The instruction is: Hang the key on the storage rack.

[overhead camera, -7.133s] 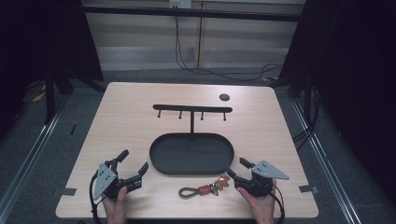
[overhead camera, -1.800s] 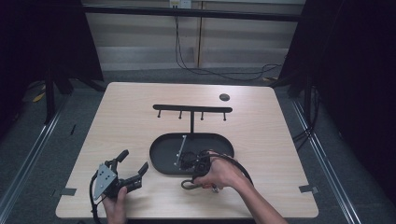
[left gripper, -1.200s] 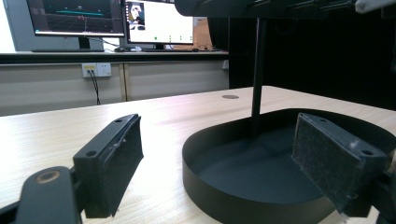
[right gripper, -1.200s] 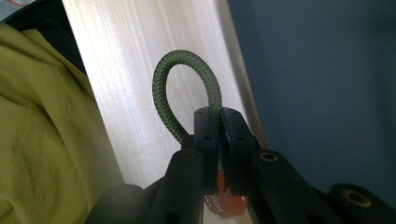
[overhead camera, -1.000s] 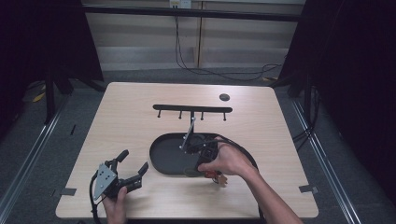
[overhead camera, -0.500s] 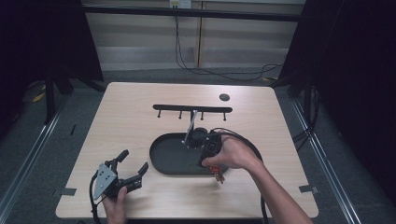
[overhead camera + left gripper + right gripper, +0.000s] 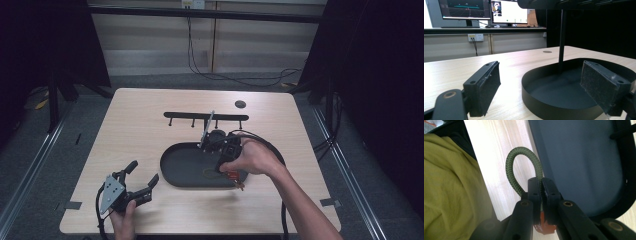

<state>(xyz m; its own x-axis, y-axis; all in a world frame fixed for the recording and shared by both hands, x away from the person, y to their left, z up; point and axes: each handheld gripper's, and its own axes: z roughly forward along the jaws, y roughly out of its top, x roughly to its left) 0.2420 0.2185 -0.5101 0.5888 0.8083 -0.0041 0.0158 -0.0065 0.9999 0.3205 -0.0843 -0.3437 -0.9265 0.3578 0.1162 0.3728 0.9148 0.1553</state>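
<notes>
My right gripper hangs over the right part of the black oval tray, held in a hand and pointing down and back toward the person. It is shut on a green braided rope loop, which arches out past the closed pads. A red tag shows behind the jaws and dangles below the hand. My left gripper rests at the table's front left, open, with nothing between its pads. It faces the tray wall.
A black bar with several hooks stands above the tray's far side on a thin post. A small dark disc lies at the table's far right. A yellow sleeve or shirt sits close beside the right gripper.
The right gripper has risen and moved a little farther over the tray with the rope loop in its jaws. The left gripper has stayed put.
</notes>
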